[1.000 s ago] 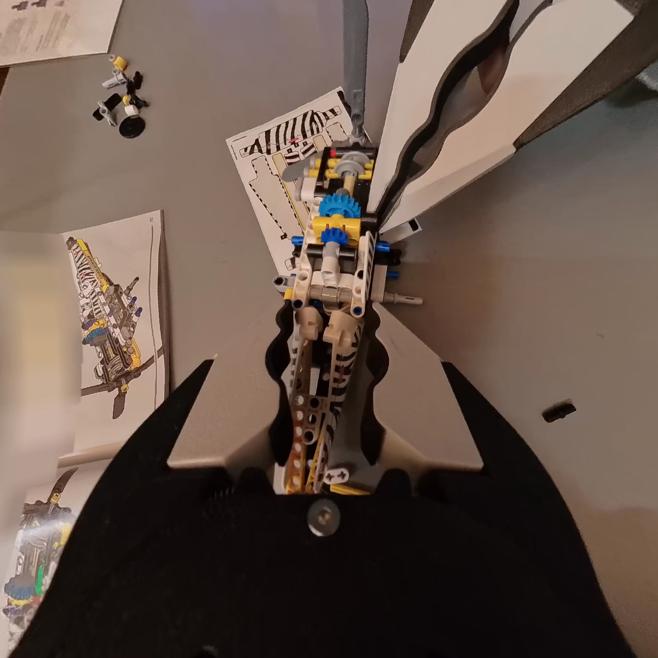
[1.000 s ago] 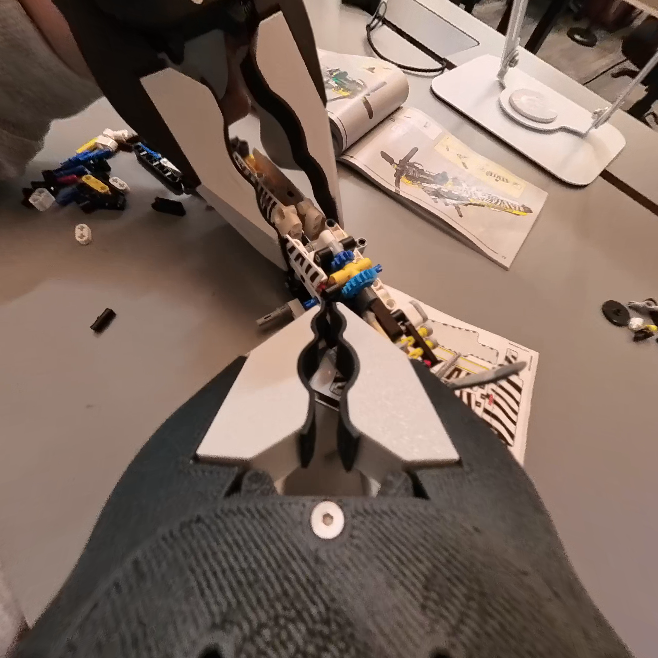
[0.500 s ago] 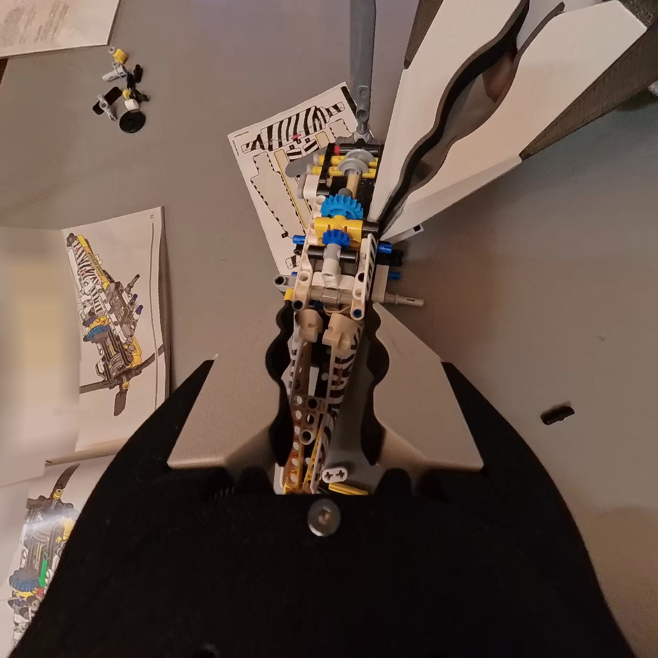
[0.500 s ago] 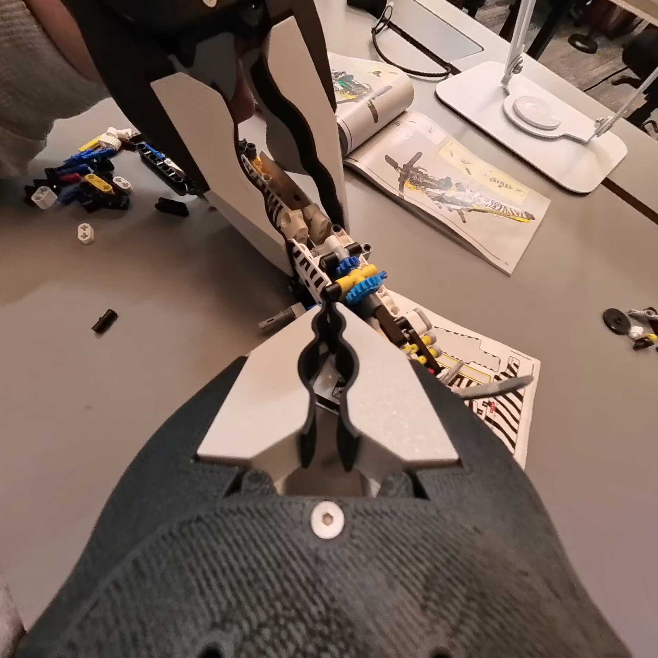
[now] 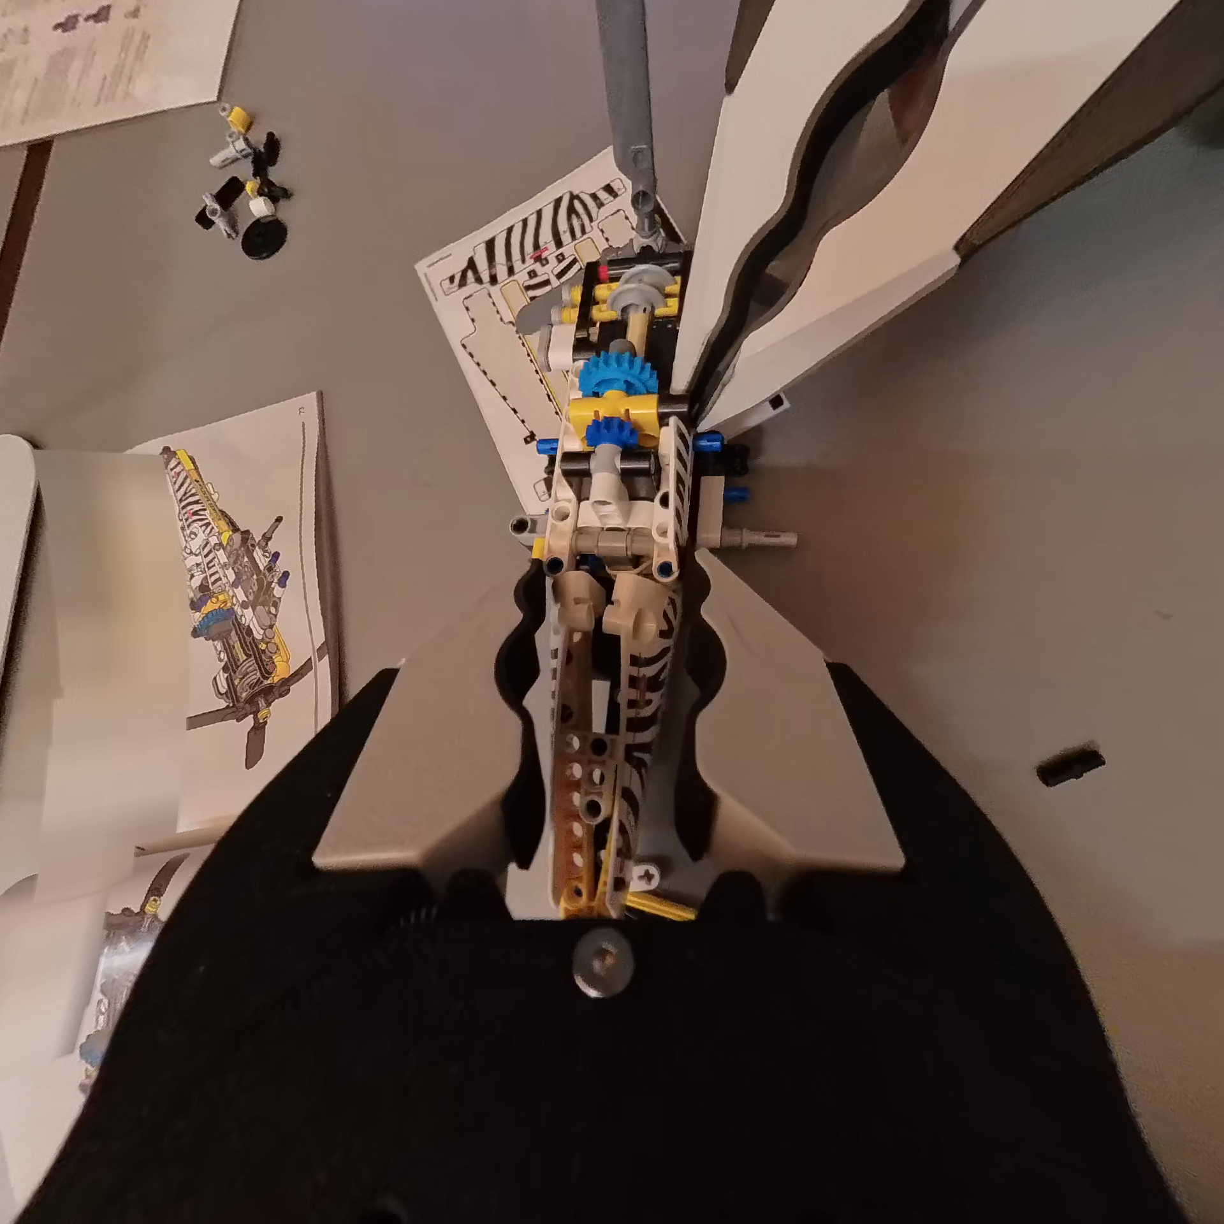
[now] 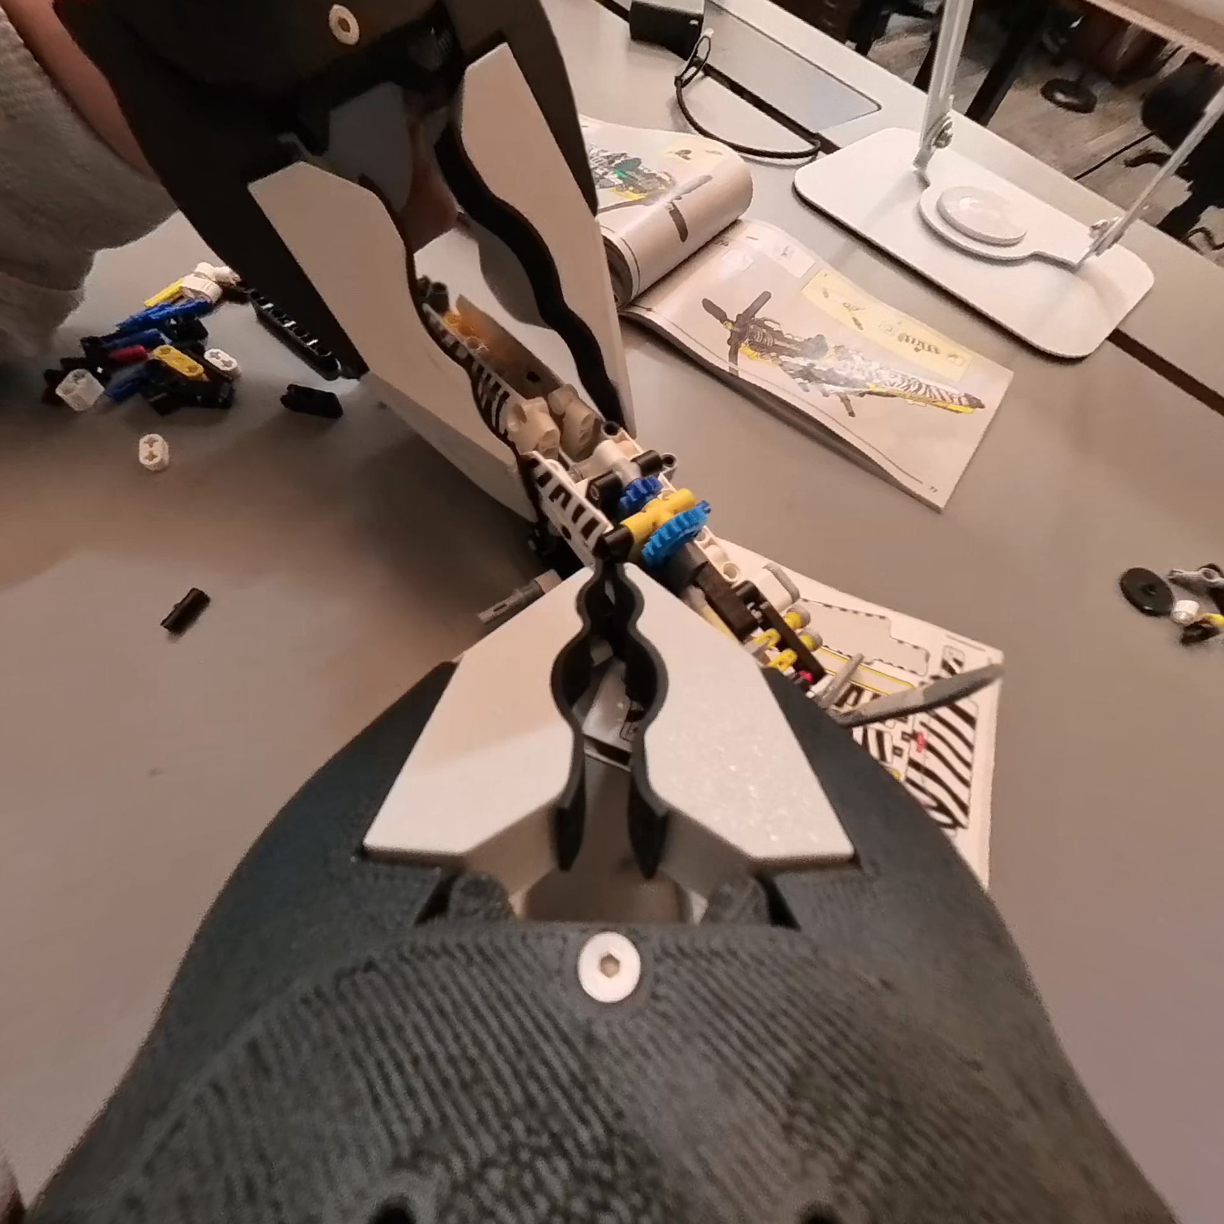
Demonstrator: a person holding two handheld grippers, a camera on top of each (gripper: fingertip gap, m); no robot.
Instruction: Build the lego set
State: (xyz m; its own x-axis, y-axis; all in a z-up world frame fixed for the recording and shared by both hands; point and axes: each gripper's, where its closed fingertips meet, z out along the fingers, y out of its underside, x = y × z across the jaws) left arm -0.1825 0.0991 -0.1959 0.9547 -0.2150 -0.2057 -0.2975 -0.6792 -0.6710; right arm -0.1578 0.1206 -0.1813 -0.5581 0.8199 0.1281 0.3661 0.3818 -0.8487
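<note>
A partly built lego plane model (image 5: 612, 463), with zebra-striped panels, blue gears and a yellow block, is held above the grey table. My left gripper (image 5: 609, 583) is shut on its striped tail end. The model points away, and its grey propeller blade (image 5: 626, 86) is at the far end. My right gripper (image 6: 606, 569) is shut. Its tips touch a black pin (image 6: 619, 540) sticking out beside the yellow block. I cannot tell whether it pinches the pin. It also shows in the left wrist view (image 5: 695, 407), and my left gripper shows in the right wrist view (image 6: 569, 424).
A sticker sheet (image 5: 490, 318) lies under the model. An open instruction booklet (image 6: 828, 344) lies beyond it, near a white lamp base (image 6: 980, 218). There is a pile of loose pieces (image 6: 146, 357), a small group of parts (image 5: 248, 192) and a lone black pin (image 5: 1070, 765). Spacing between my two grippers at the tips: around 4 cm.
Almost nothing. Both grippers stay where they were on the model, which has only wobbled slightly.
</note>
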